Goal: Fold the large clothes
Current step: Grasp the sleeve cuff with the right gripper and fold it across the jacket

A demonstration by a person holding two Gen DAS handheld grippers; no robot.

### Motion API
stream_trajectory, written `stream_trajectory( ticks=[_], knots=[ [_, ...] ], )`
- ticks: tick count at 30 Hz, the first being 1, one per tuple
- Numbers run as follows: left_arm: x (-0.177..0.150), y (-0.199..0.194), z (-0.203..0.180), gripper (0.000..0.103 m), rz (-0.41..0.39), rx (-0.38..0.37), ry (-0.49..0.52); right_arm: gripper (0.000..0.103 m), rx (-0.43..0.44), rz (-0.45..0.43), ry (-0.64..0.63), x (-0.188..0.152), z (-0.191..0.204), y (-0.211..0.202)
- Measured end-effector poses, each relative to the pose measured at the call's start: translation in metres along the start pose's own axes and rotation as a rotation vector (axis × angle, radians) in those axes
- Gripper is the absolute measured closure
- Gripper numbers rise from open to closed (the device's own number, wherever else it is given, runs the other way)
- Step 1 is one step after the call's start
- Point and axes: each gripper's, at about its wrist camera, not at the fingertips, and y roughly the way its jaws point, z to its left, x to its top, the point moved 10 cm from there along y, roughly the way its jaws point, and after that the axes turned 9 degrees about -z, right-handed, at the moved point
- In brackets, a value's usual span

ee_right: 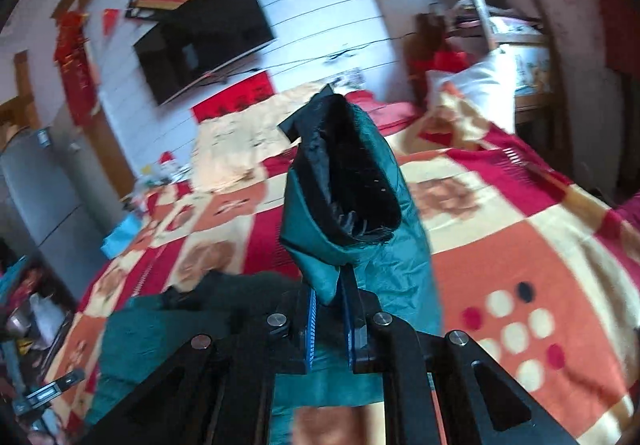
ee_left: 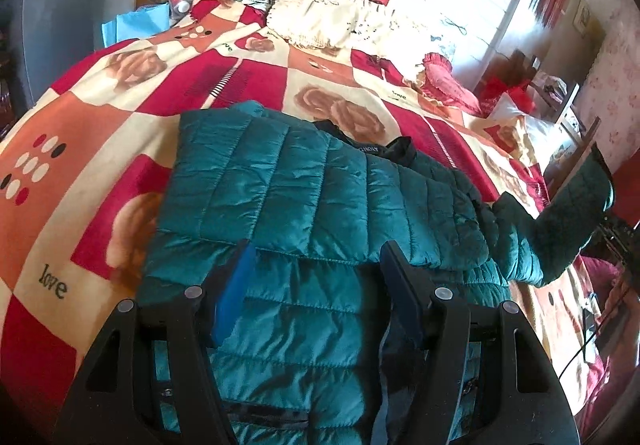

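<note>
A teal quilted puffer jacket point(ee_left: 320, 197) lies spread on the bed, one sleeve folded across its body. My left gripper point(ee_left: 316, 265) hovers over the jacket's lower part with its jaws wide open and empty. My right gripper point(ee_right: 330, 293) is shut on the cuff end of the other sleeve point(ee_right: 352, 185) and holds it up above the bed, the black lining of the cuff facing the camera. That raised sleeve also shows in the left wrist view point(ee_left: 576, 221) at the right.
The bed carries a red, orange and cream checked blanket point(ee_left: 100, 133). A cream fringed pillow point(ee_left: 332, 17) and a red cushion point(ee_left: 444, 81) lie at the head. A TV point(ee_right: 204, 41) hangs on the wall. A fridge point(ee_right: 36, 189) and clutter stand left.
</note>
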Motion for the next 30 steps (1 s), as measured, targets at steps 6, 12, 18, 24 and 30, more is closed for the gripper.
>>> stream_trajectory(
  ticks=[6,12,18,24,30],
  knots=[
    [-0.002,-0.005,0.016,0.038,0.003,0.002,-0.040,0.093,0.085,0.073,-0.070,-0.029,0.071,0.009],
    [-0.004,-0.007,0.022,0.038,0.009,0.004,-0.044,0.093,0.137,0.165,-0.132,-0.069,0.124,0.034],
    [-0.007,-0.003,0.021,0.038,0.023,-0.004,-0.052,0.093,0.189,0.297,-0.184,-0.131,0.166,0.067],
    [-0.010,0.008,0.013,0.038,0.044,-0.043,-0.080,0.091,0.160,0.462,-0.213,-0.193,0.163,0.095],
    [-0.008,0.020,-0.008,0.038,0.044,-0.099,-0.088,0.033,0.197,0.399,-0.232,-0.184,0.167,0.073]
  ],
)
